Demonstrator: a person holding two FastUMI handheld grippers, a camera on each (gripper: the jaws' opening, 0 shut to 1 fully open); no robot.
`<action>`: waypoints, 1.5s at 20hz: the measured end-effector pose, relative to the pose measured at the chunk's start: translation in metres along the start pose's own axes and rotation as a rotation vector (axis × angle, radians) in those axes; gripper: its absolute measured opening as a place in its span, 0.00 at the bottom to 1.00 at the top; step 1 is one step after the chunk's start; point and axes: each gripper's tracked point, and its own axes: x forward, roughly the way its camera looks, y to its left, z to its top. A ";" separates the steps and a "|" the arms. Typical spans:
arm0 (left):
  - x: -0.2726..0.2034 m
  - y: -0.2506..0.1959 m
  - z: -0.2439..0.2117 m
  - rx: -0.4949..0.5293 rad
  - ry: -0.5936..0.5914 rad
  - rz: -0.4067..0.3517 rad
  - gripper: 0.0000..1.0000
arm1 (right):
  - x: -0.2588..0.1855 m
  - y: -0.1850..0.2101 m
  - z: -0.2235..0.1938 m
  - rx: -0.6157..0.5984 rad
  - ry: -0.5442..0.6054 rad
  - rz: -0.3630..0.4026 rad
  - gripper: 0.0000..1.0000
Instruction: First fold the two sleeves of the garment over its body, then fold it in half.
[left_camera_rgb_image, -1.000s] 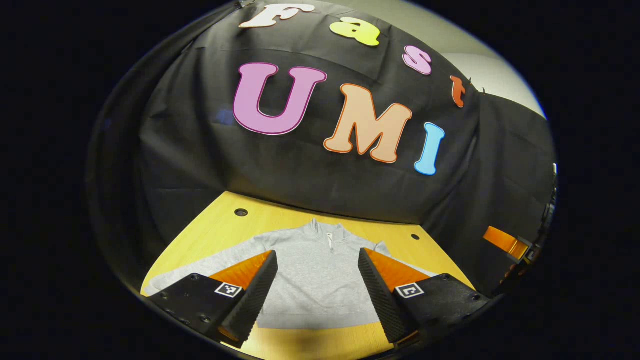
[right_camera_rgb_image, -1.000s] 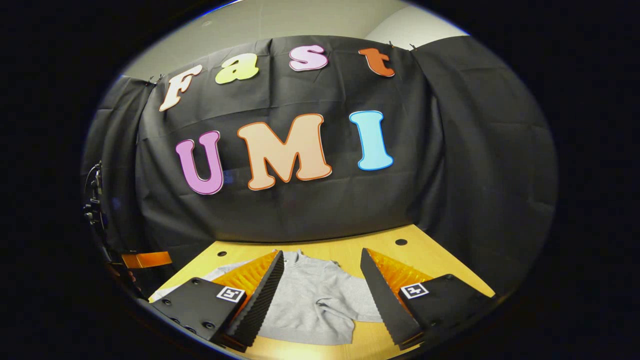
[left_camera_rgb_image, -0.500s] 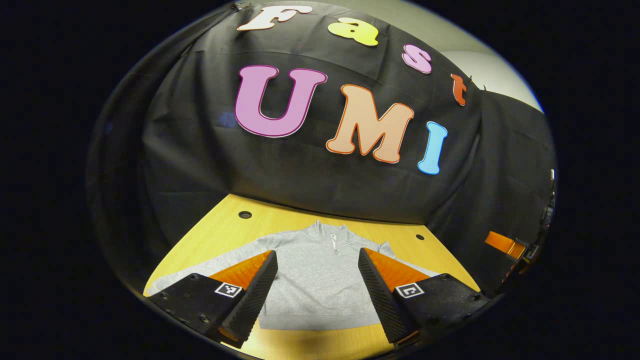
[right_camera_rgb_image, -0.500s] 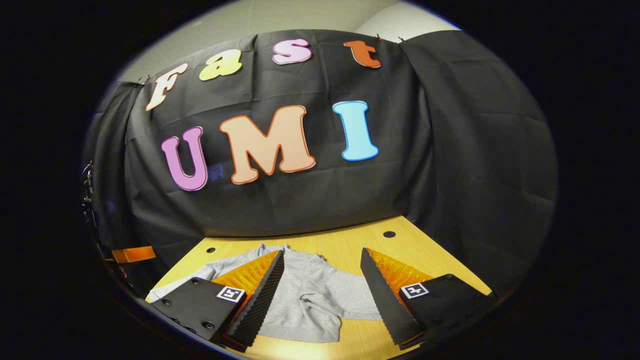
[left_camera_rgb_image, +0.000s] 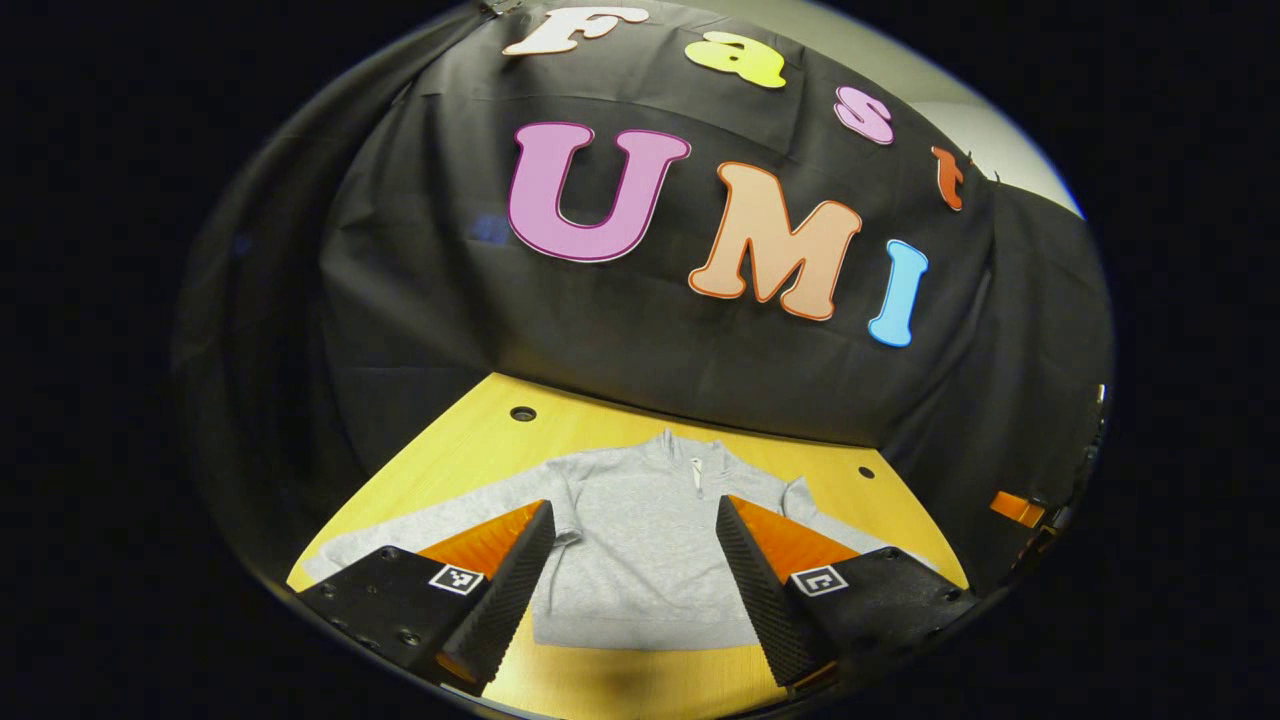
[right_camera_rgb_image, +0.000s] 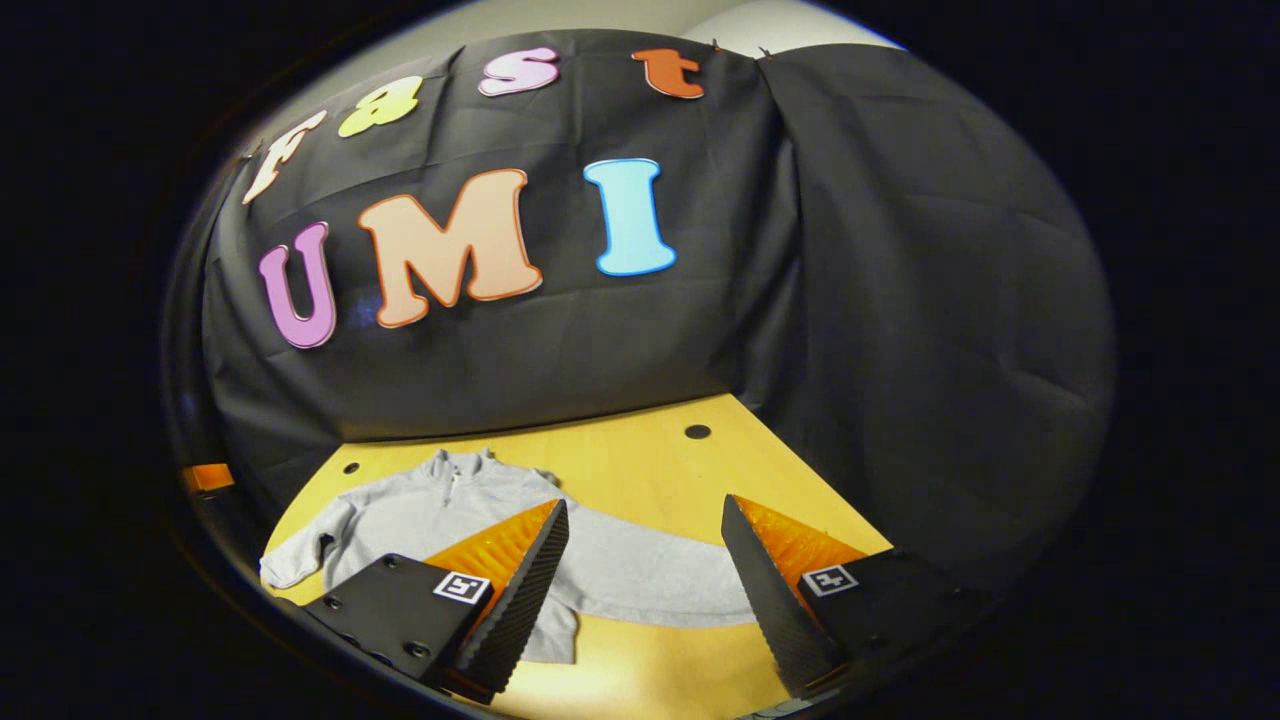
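Nothing folded yet — the grey zip-neck sweatshirt (left_camera_rgb_image: 640, 540) lies flat on the yellow wooden table (right_camera_rgb_image: 640, 460), sleeves spread. Left gripper (left_camera_rgb_image: 636, 575) and right gripper (right_camera_rgb_image: 645, 590) hover above, jaws parted, empty — every fold remains.

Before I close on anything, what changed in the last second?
The right tongs swung rightward: the grey garment slid left in the right gripper view, and one outstretched sleeve now shows between them. The left tongs barely shifted. Nothing gripped; both stay open, garment flat on the table.
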 end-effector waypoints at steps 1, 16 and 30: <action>-0.001 0.000 0.000 0.001 0.000 0.007 0.95 | 0.004 -0.016 -0.006 0.007 0.014 -0.025 0.97; -0.027 -0.018 -0.006 0.031 -0.019 0.072 0.95 | 0.074 -0.126 -0.145 -0.089 0.397 0.022 0.98; -0.058 -0.013 -0.047 0.035 0.046 0.181 0.95 | 0.121 -0.139 -0.207 -0.181 0.588 0.057 0.98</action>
